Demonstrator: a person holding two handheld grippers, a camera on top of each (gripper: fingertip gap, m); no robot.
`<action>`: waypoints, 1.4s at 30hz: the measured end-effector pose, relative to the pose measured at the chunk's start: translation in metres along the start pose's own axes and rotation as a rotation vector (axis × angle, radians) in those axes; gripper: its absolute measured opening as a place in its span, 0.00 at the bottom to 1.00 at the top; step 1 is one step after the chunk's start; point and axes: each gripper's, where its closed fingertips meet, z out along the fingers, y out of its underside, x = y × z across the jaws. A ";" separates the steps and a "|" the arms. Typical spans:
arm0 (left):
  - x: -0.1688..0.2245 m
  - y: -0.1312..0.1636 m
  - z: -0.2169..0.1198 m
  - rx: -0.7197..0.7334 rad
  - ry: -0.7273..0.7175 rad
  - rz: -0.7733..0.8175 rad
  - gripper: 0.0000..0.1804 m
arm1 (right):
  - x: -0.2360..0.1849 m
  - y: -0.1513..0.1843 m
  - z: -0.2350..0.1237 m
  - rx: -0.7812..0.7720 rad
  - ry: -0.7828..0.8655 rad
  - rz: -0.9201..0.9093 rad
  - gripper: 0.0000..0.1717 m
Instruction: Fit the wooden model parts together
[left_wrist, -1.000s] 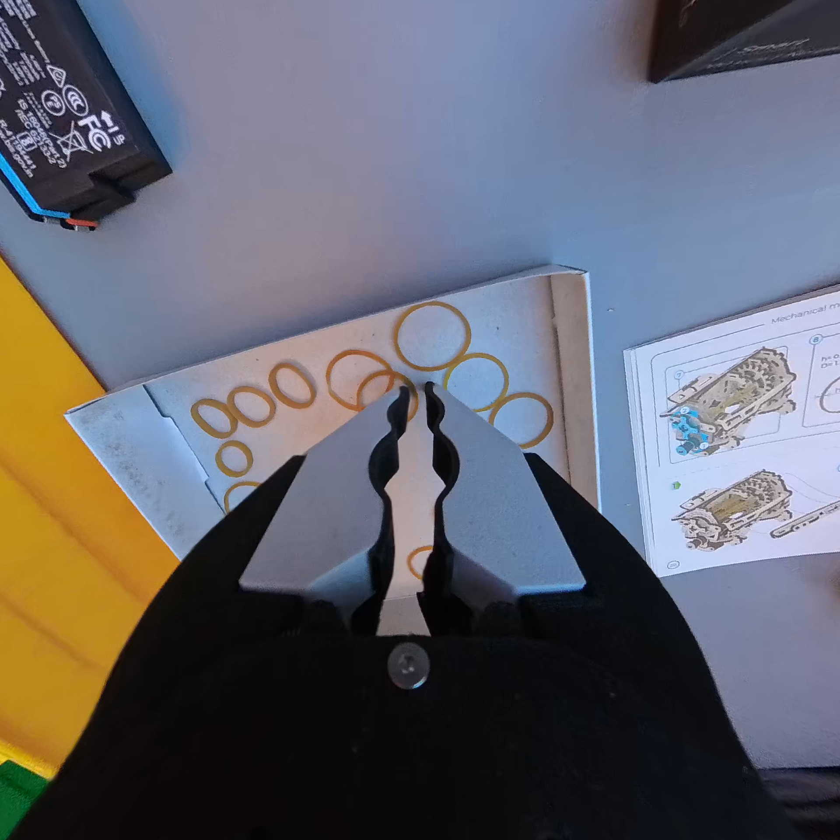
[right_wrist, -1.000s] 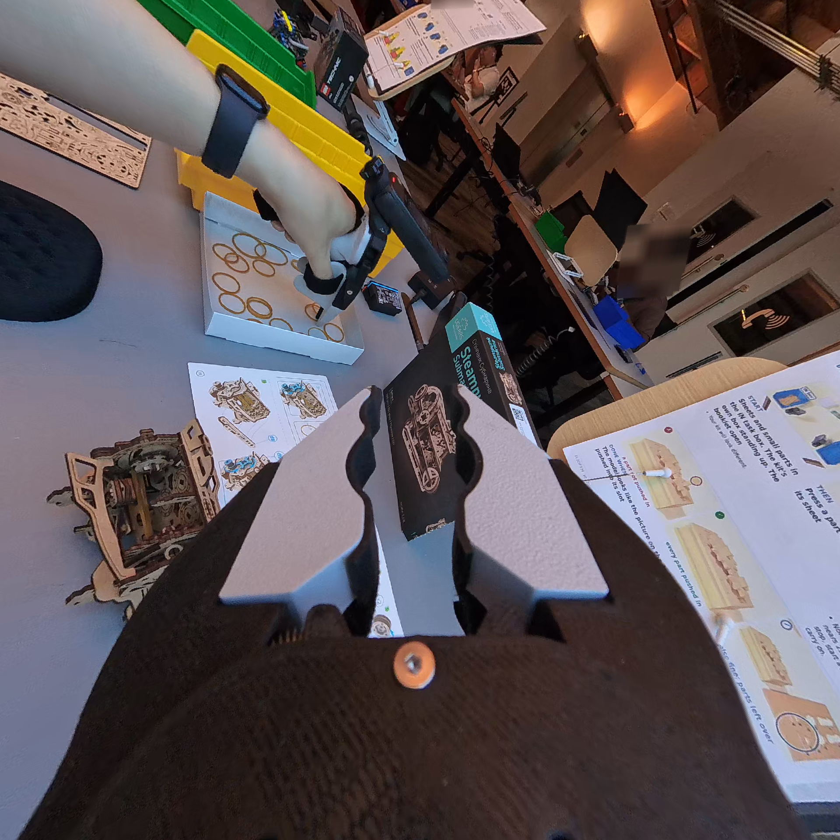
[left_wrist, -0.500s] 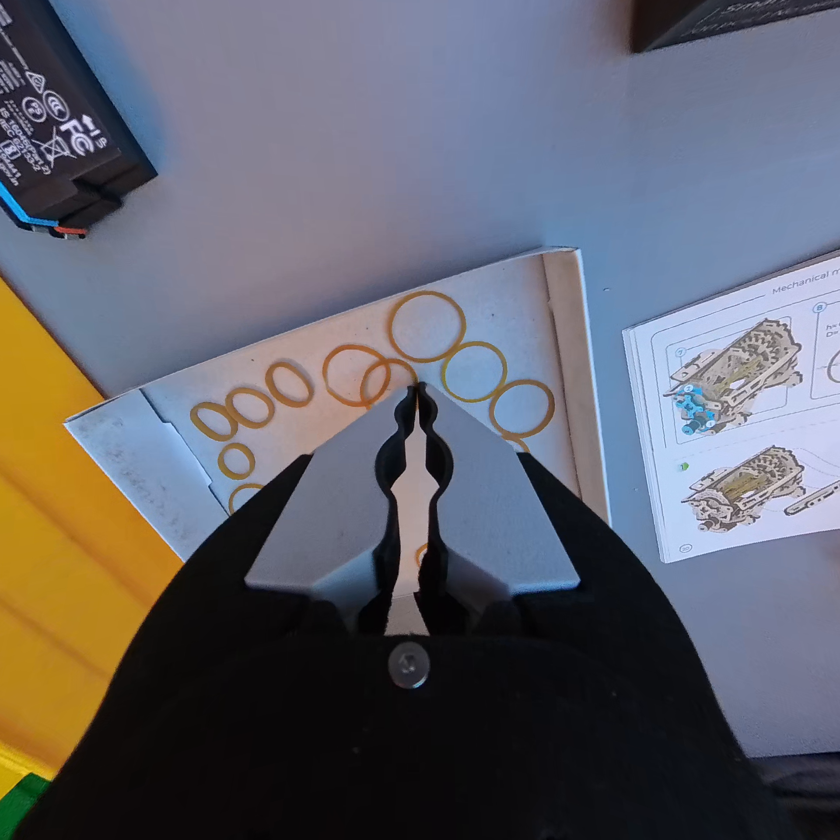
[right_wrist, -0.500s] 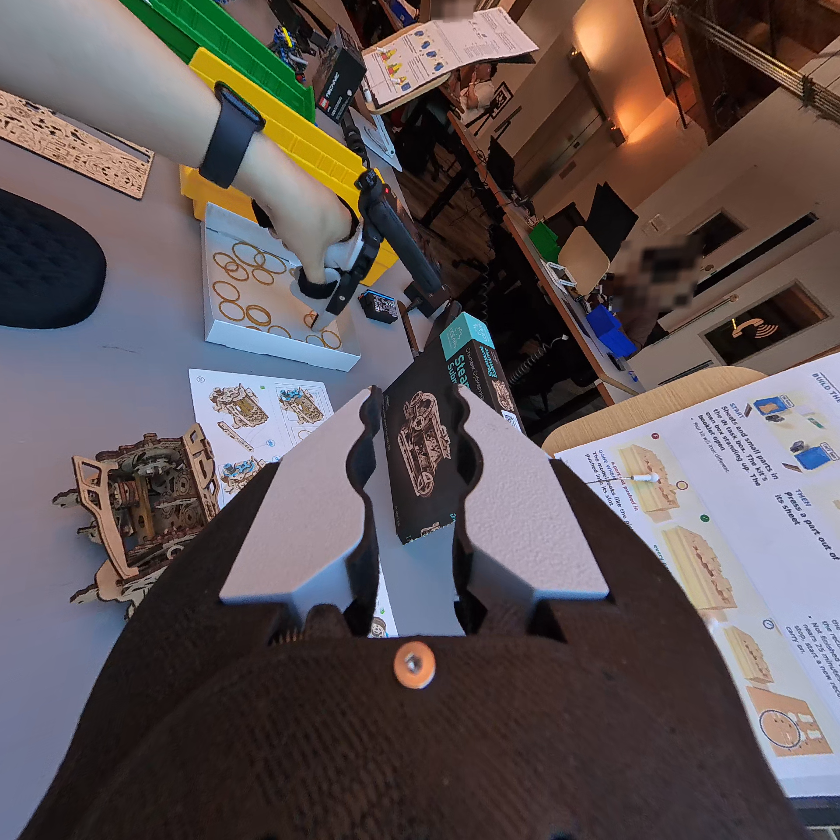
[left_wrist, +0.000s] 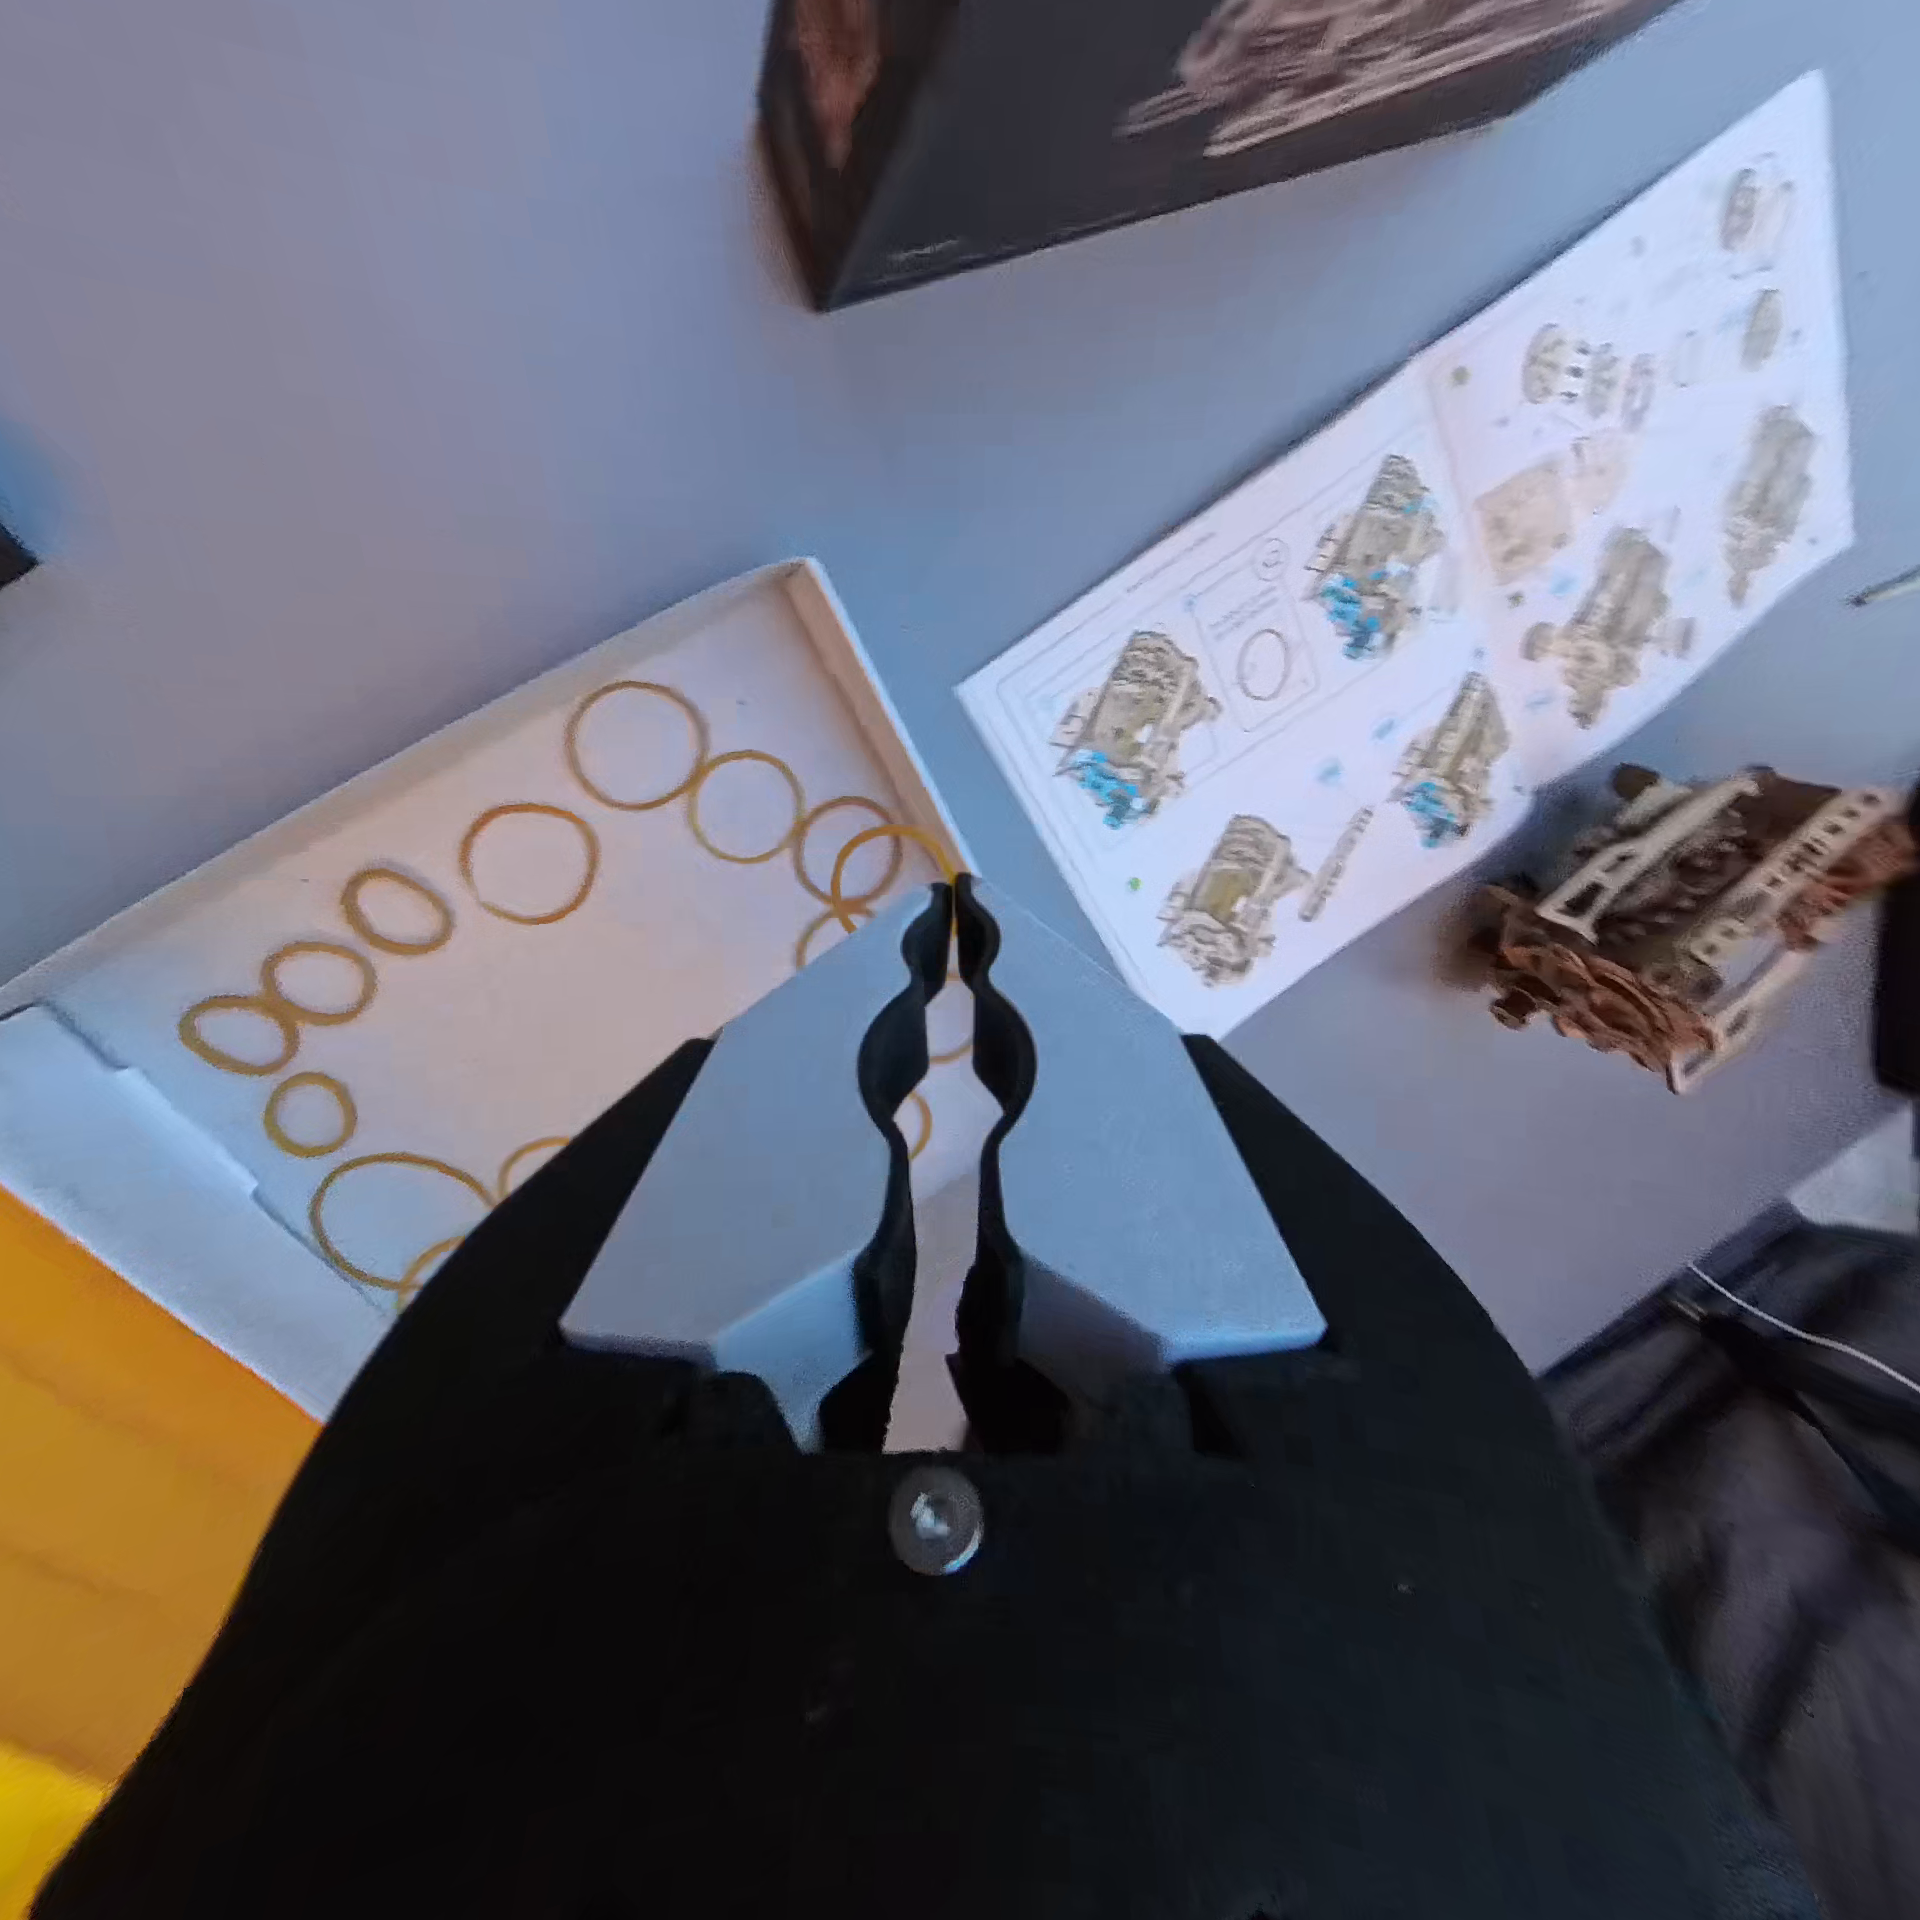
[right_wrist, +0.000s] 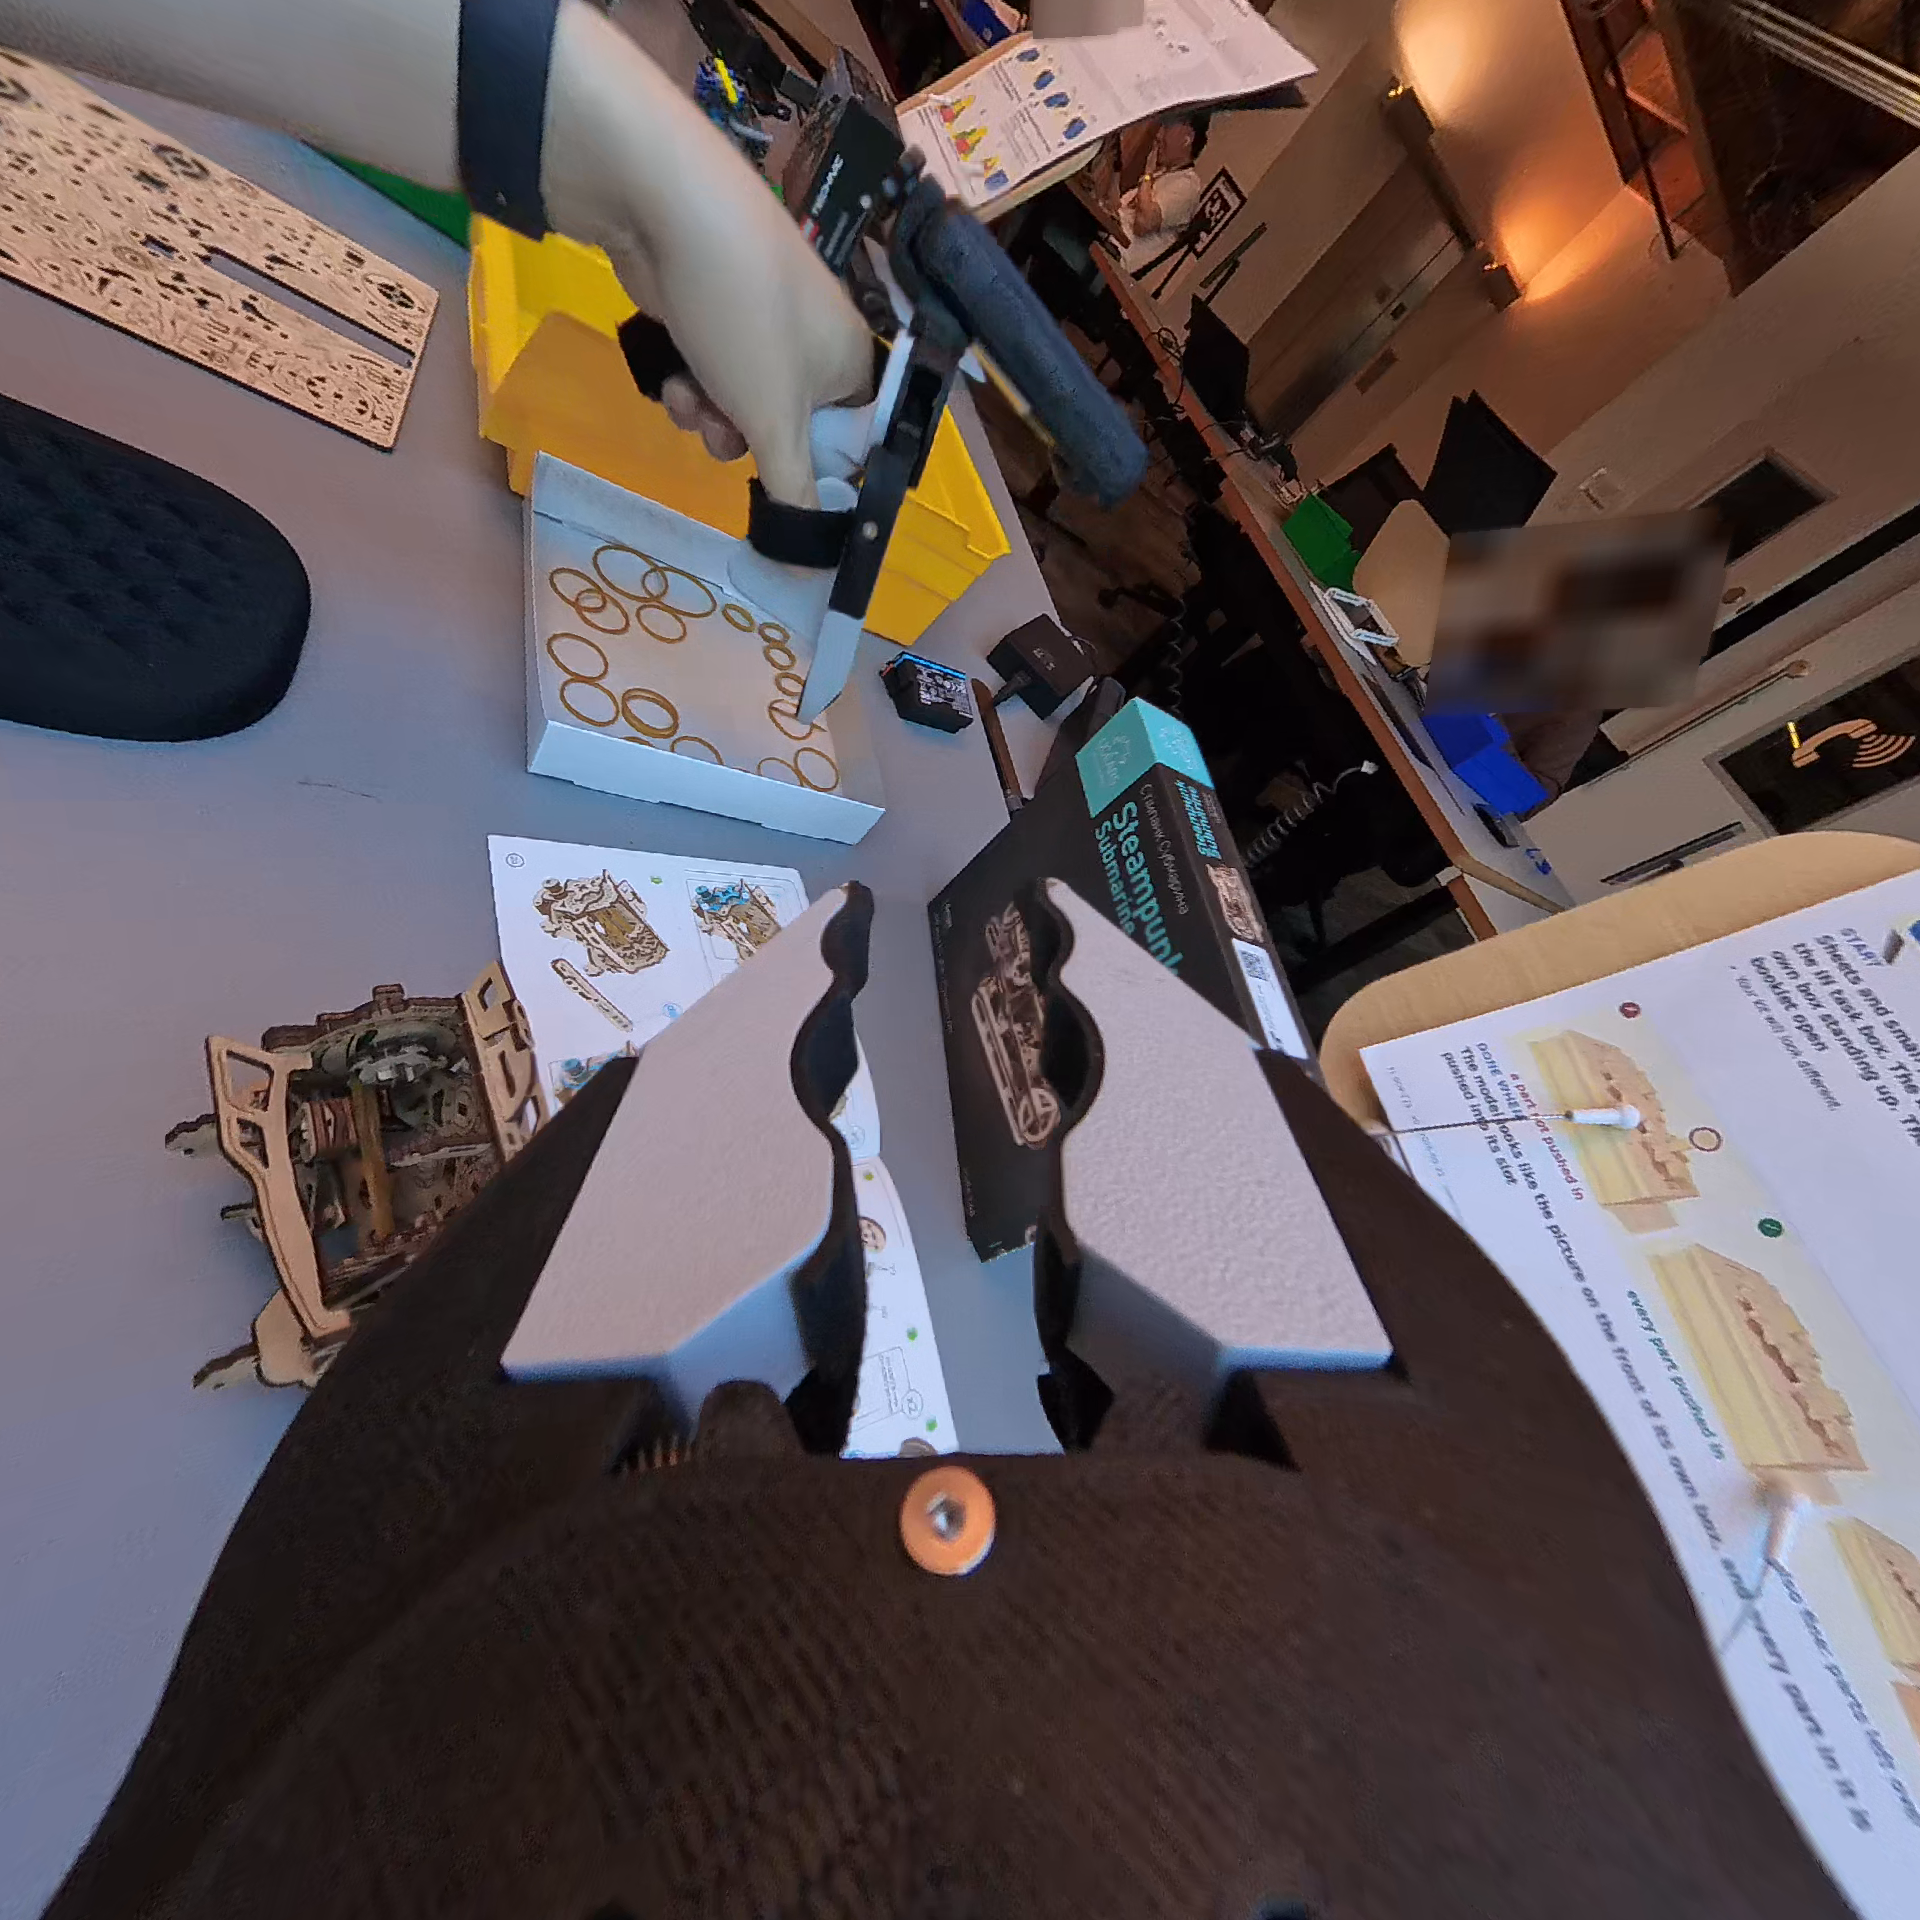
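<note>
tan rubber band (left_wrist: 891, 844) pinched in my left gripper (left_wrist: 954, 889); wooden model (left_wrist: 1673, 925) lies off to its right on the tabletop (left_wrist: 468, 364), nearer my open right gripper (right_wrist: 954, 896).

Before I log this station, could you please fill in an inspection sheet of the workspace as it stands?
Surface: grey table, crowded.
Job's things: part-built wooden model; instruction sheet; parts sheet.
Clutter: white tray of rubber bands; black box; yellow bin; battery.
Grippers: left gripper pinches a rubber band; right gripper open, empty.
Cables: thin white wire.
Surroundings: desks behind.
</note>
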 end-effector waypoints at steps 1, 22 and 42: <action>0.022 0.001 -0.007 0.007 0.077 0.042 0.00 | -0.004 0.001 0.004 0.005 -0.017 0.002 0.17; 0.221 0.056 -0.055 -0.116 0.595 0.501 0.00 | -0.095 -0.029 0.027 0.210 -0.322 -0.107 0.00; 0.193 0.035 -0.086 0.528 0.401 0.583 0.20 | -0.070 -0.047 0.004 0.313 -0.376 0.140 0.00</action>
